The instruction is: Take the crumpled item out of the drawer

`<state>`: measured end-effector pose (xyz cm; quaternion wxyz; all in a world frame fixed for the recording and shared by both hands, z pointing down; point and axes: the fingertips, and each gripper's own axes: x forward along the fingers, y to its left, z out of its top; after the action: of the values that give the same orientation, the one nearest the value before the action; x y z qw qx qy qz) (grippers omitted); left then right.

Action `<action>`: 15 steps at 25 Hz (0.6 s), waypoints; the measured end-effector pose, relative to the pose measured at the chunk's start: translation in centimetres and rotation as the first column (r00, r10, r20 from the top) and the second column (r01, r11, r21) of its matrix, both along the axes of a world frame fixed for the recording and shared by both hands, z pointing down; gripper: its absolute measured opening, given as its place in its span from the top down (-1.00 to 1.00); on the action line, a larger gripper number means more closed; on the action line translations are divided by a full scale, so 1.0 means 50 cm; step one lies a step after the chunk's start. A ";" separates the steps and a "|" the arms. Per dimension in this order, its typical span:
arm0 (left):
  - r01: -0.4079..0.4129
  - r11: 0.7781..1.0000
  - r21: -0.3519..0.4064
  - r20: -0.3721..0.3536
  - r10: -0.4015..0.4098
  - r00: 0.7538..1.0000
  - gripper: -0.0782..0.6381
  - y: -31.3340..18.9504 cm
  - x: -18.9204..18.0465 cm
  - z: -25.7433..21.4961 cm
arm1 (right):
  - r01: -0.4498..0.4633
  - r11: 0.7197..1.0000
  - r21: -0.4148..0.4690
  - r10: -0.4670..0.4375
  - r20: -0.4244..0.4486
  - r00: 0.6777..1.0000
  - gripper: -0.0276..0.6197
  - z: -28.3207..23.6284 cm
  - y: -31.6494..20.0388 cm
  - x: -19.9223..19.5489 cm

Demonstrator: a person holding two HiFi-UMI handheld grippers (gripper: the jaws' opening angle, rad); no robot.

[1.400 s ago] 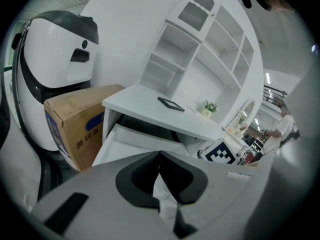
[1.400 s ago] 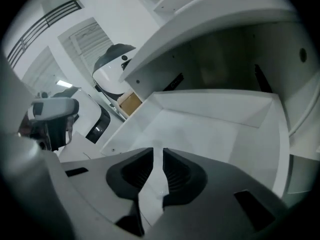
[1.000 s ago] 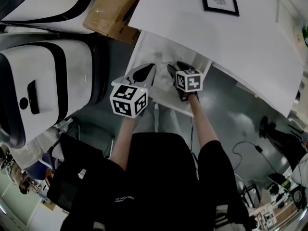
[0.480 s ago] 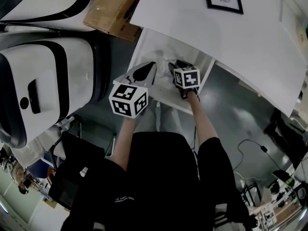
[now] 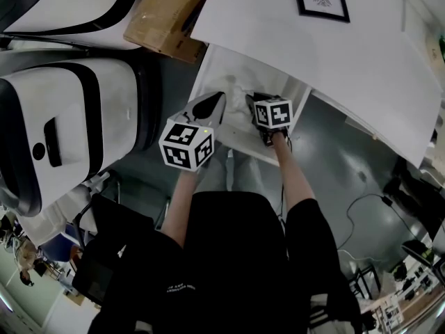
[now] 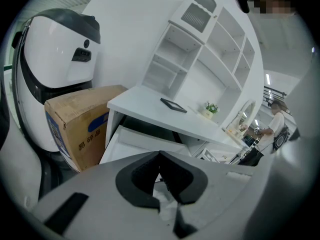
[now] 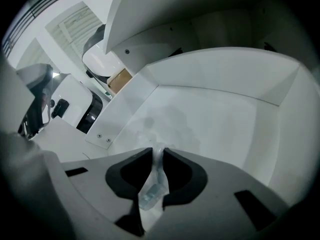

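Crumpled item [image 7: 150, 191] between closing right claw [image 7: 158, 152], inside white drawer [image 7: 220, 79]

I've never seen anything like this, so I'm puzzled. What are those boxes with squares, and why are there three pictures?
No robot here: a person holds a grabbing tool in each hand. The cube with squares is part of each tool. One picture comes from a camera on the person's head, looking down; the other two come from cameras riding on the tools. The left gripper, jaws together, is by the open drawer. The right gripper reaches into the drawer; its jaws are closing on the crumpled item between them, which looks like scrunched clear wrapping. A picture frame lies on the desk, and a cardboard box stands beside the desk.
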<state>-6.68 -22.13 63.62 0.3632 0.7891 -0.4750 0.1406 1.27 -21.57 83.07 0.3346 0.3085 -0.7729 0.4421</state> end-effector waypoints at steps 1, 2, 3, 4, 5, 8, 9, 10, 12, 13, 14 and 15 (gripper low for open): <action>0.003 1.000 0.001 0.003 -0.003 1.000 0.79 -0.001 -0.002 0.000 | -0.001 1.000 0.004 0.001 0.004 1.000 0.74 -0.005 -0.001 0.000; 0.006 1.000 0.004 0.007 -0.006 1.000 0.79 -0.001 -0.005 -0.001 | -0.002 1.000 0.010 0.001 0.008 1.000 0.74 -0.011 -0.001 0.001; 0.009 1.000 0.007 0.012 -0.009 1.000 0.79 0.000 -0.007 -0.002 | -0.003 1.000 0.016 0.003 0.014 1.000 0.74 -0.018 0.000 0.003; 0.009 1.000 0.009 0.014 -0.009 1.000 0.79 0.001 -0.008 -0.003 | -0.006 1.000 0.021 0.005 0.020 1.000 0.75 -0.026 0.002 0.004; 0.006 1.000 0.012 0.015 -0.006 1.000 0.79 0.002 -0.008 -0.006 | -0.009 1.000 0.027 0.008 0.026 1.000 0.75 -0.036 0.003 0.006; -0.009 1.000 0.024 0.013 0.009 1.000 0.79 0.005 -0.005 -0.017 | -0.015 0.999 0.049 0.013 0.037 0.999 0.75 -0.069 0.008 0.016; -0.015 0.999 0.029 0.012 0.014 1.000 0.79 0.006 -0.004 -0.022 | -0.017 0.998 0.059 0.015 0.042 0.999 0.75 -0.082 0.009 0.020; -0.020 0.999 0.034 0.011 0.020 1.000 0.79 0.006 -0.004 -0.027 | -0.020 0.998 0.067 0.017 0.047 0.999 0.75 -0.094 0.009 0.024; -0.033 0.998 0.044 0.012 0.032 0.999 0.79 0.007 -0.004 -0.038 | -0.025 0.996 0.081 0.021 0.053 0.998 0.75 -0.113 0.012 0.035; -0.039 0.998 0.050 0.013 0.038 0.999 0.79 0.008 -0.004 -0.044 | -0.029 0.995 0.091 0.024 0.055 0.998 0.75 -0.125 0.011 0.042; -0.045 0.997 0.056 0.012 0.044 0.999 0.79 0.010 -0.003 -0.052 | -0.037 0.994 0.104 0.031 0.059 0.998 0.75 -0.141 0.010 0.048; -0.052 0.997 0.063 0.012 0.051 0.999 0.79 0.012 -0.002 -0.060 | -0.046 0.992 0.118 0.039 0.064 0.997 0.75 -0.158 0.007 0.055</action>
<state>-6.80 -21.53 60.60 0.3318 0.8114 -0.4606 0.1389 4.01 -21.21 75.19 0.2821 0.3306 -0.8012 0.4113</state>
